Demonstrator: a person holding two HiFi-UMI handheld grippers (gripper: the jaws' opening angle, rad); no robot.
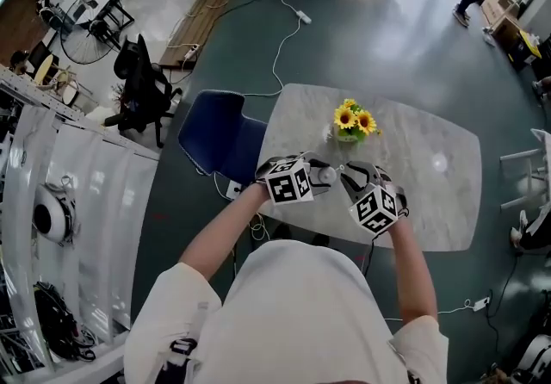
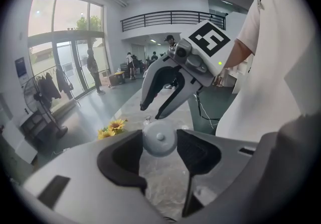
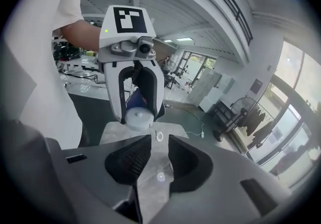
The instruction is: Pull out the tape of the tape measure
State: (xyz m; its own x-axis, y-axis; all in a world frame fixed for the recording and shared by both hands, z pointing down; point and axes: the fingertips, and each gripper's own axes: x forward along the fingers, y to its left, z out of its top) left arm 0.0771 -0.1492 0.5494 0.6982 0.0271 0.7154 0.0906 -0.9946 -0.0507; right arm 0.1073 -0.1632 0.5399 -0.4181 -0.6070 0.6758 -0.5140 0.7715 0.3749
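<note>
A round white tape measure [image 1: 327, 173] hangs above the marble table [image 1: 430, 201], clamped between the pads of my left gripper [image 1: 317, 177]. In the left gripper view the case [image 2: 159, 140] fills the gap between the jaws of that gripper [image 2: 159, 151]. From the right gripper view I see the case [image 3: 137, 118] with a small ring-shaped pull tab [image 3: 159, 136] dangling beside it. My right gripper [image 3: 154, 158] faces it with jaws apart and nothing between them; the tab lies just beyond its tips. Seen from the left gripper view, the right gripper [image 2: 150, 111] stands open.
A vase of sunflowers [image 1: 353, 121] stands on the table behind the grippers. A blue chair [image 1: 219, 137] is tucked at the table's left edge. A power cable [image 1: 280, 38] runs across the floor, and a standing fan [image 1: 82, 38] is far left.
</note>
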